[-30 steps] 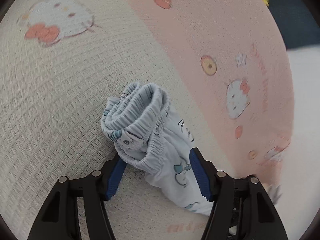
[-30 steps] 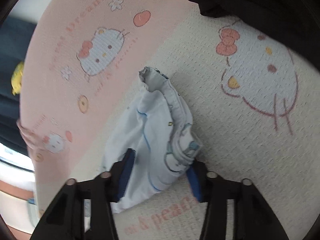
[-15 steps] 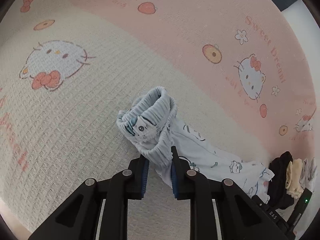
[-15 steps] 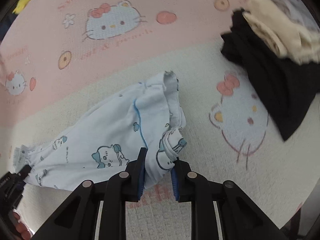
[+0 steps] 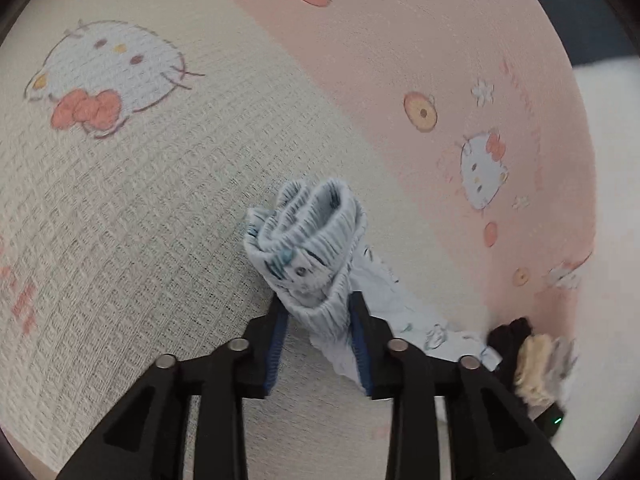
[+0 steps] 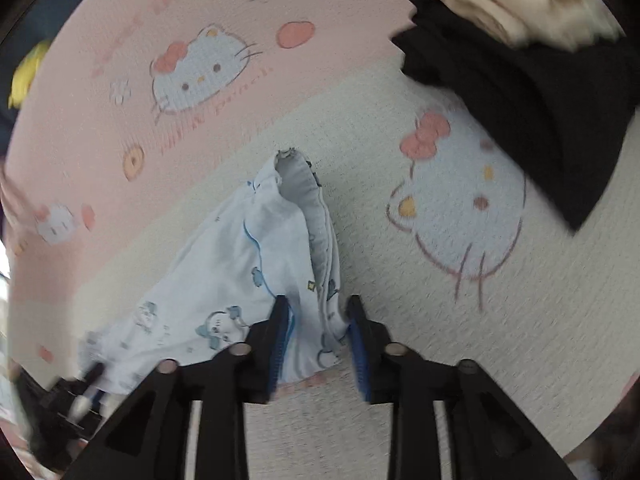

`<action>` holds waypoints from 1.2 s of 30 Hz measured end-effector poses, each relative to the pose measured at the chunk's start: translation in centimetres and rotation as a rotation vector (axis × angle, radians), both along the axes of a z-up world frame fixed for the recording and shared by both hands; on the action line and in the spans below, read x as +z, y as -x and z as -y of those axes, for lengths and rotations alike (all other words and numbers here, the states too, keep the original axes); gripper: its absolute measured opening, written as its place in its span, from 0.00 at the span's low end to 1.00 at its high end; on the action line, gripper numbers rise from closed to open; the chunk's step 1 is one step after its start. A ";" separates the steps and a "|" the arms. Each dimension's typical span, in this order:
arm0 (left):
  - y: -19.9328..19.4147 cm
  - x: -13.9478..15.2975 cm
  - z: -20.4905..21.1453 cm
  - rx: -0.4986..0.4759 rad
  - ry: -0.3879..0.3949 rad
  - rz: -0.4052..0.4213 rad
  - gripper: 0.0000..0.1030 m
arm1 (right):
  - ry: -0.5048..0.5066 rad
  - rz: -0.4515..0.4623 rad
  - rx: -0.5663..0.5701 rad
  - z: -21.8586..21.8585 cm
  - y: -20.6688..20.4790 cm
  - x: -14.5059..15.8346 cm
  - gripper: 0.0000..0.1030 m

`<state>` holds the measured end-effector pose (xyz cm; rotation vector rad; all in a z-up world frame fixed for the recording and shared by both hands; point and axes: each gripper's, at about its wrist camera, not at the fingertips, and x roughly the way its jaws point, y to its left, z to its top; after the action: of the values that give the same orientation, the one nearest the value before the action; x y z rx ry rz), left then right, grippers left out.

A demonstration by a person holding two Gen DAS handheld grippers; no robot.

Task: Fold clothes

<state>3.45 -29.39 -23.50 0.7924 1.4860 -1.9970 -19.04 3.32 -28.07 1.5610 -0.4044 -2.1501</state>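
Observation:
Light blue children's pants with a cartoon print lie bunched on a pink and cream cat-print blanket. My left gripper has the gathered elastic waistband between its blue pads; the cloth fills the gap and touches both while the jaws are opening. In the right wrist view the pants trail off to the lower left. My right gripper has a folded edge of them between its pads, and its jaws are opening too.
A pile of black and cream clothes lies on the blanket at the upper right, and shows small in the left wrist view as a pile at the lower right. Dark floor and a yellow object lie beyond the blanket's edge.
Both grippers stood wide around the pants, then closed on the cloth half a second ago. Their jaws now stand slightly wider. Both views have shifted and the right one is blurred.

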 end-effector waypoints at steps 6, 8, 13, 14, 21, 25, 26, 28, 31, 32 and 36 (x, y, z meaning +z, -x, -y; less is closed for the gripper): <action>-1.9 0.3 0.4 0.083 -0.097 -0.113 0.47 | 0.300 0.232 -0.177 -2.7 -1.4 -2.2 0.51; -2.3 -0.1 0.2 0.086 -0.118 -0.096 0.47 | 0.375 0.289 -0.211 -2.2 -2.4 -2.9 0.51; -0.6 -0.5 -0.1 0.034 -0.190 -0.092 0.47 | 0.434 0.377 -0.234 -0.6 -4.9 -3.8 0.52; 0.0 -0.2 0.0 0.024 -0.193 -0.092 0.47 | 0.428 0.384 -0.222 0.3 -5.0 -4.1 0.52; 0.1 1.0 -0.6 -0.016 -0.170 -0.069 0.47 | 0.403 0.319 -0.155 3.3 -5.4 -3.8 0.52; -1.2 1.5 -0.8 -0.010 -0.102 -0.045 0.46 | 0.395 0.280 -0.135 3.9 -5.0 -3.6 0.52; -1.3 1.5 -0.8 -0.010 -0.089 -0.039 0.46 | 0.380 0.267 -0.124 4.4 -4.6 -3.5 0.52; -1.2 1.8 -0.8 0.004 -0.035 -0.007 0.27 | 0.336 0.221 -0.103 4.7 -4.5 -3.0 0.45; -1.6 2.2 -0.8 0.004 0.026 0.049 0.12 | 0.152 0.127 -0.023 6.0 -4.2 -2.5 0.08; -2.0 2.2 -0.8 0.012 0.026 0.047 0.12 | 0.136 0.109 -0.009 6.3 -4.2 -2.2 0.08; -1.8 2.7 -0.9 -0.017 0.079 0.082 0.11 | 0.073 0.051 -0.019 5.7 -3.8 -1.0 0.03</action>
<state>5.28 -28.53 -20.76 0.8452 1.3497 -1.9978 -15.23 -2.42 -29.05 1.5799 -0.5108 -2.0888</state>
